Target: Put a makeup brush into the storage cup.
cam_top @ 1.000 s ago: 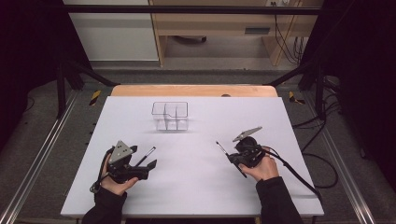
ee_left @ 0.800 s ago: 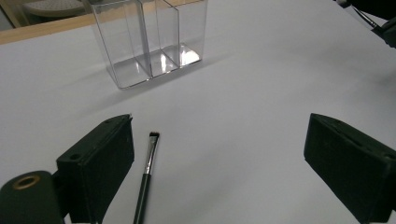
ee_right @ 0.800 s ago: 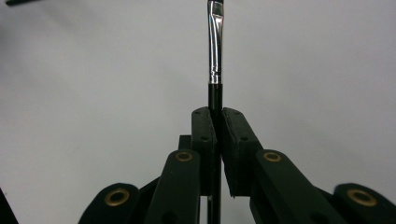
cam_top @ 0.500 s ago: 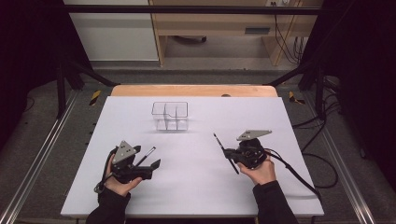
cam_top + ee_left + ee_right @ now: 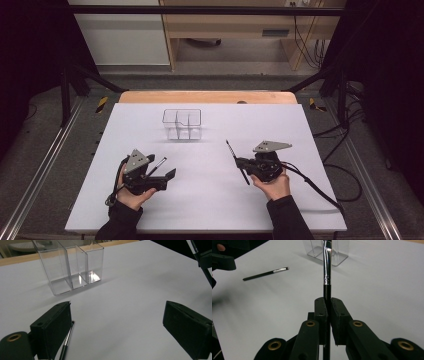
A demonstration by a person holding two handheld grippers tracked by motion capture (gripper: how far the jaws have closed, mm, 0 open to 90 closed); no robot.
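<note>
Right now my right gripper (image 5: 326, 305) pinches thin black-handled makeup brush with shiny metal ferrule (image 5: 326, 270), jaws pressed tight on handle, tip aimed at clear acrylic three-compartment organiser (image 5: 182, 123) — likely lining up for a drop-in. My left gripper (image 5: 162, 175) spread wide, nothing between jaws; second slim black brush (image 5: 66, 342) lies flat on matte white tabletop (image 5: 210, 210) just beside left jaw.

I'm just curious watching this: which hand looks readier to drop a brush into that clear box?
Right, probably. The right gripper is shut on a brush; the left gripper is open, its brush lying on the table.
</note>
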